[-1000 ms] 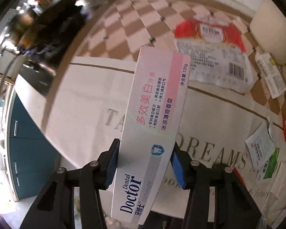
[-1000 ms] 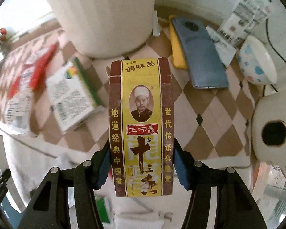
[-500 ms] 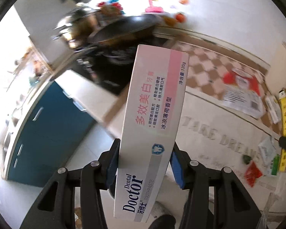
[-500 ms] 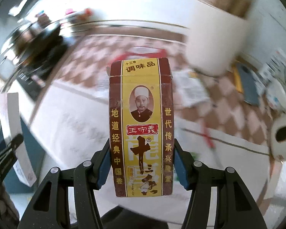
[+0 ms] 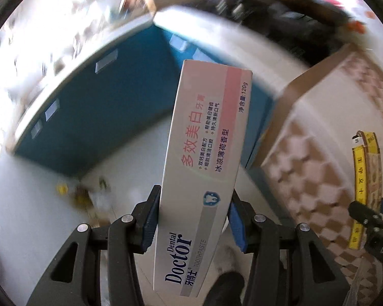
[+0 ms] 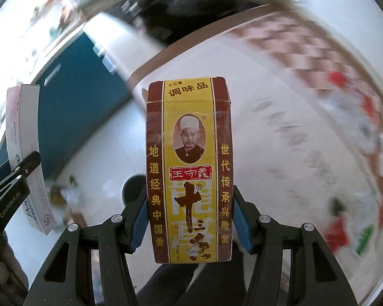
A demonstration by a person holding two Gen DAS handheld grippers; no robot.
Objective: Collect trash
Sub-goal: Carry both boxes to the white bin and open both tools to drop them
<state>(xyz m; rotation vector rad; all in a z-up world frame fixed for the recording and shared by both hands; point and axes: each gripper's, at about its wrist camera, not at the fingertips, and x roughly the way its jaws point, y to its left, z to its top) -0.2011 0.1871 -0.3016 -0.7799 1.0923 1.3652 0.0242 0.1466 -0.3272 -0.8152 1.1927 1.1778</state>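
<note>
My left gripper (image 5: 192,220) is shut on a white and pink Dental Doctor toothpaste box (image 5: 204,158), held upright off the table over the white floor. My right gripper (image 6: 189,225) is shut on a yellow and brown spice box (image 6: 189,168) with a portrait on it, also held upright. The toothpaste box (image 6: 25,153) and the left gripper show at the left edge of the right wrist view. The spice box (image 5: 366,178) shows at the right edge of the left wrist view. A pile of scraps (image 5: 89,196) lies on the floor below.
The table with a checked cloth (image 5: 319,178) is at the right. A blue cabinet (image 5: 102,117) stands behind the floor area. Wrappers (image 6: 344,229) lie on the table's white cloth. A dark round object (image 6: 134,188) sits on the floor. The views are motion blurred.
Both grippers have swung left away from the table toward the floor by the blue cabinet, each still holding its box.
</note>
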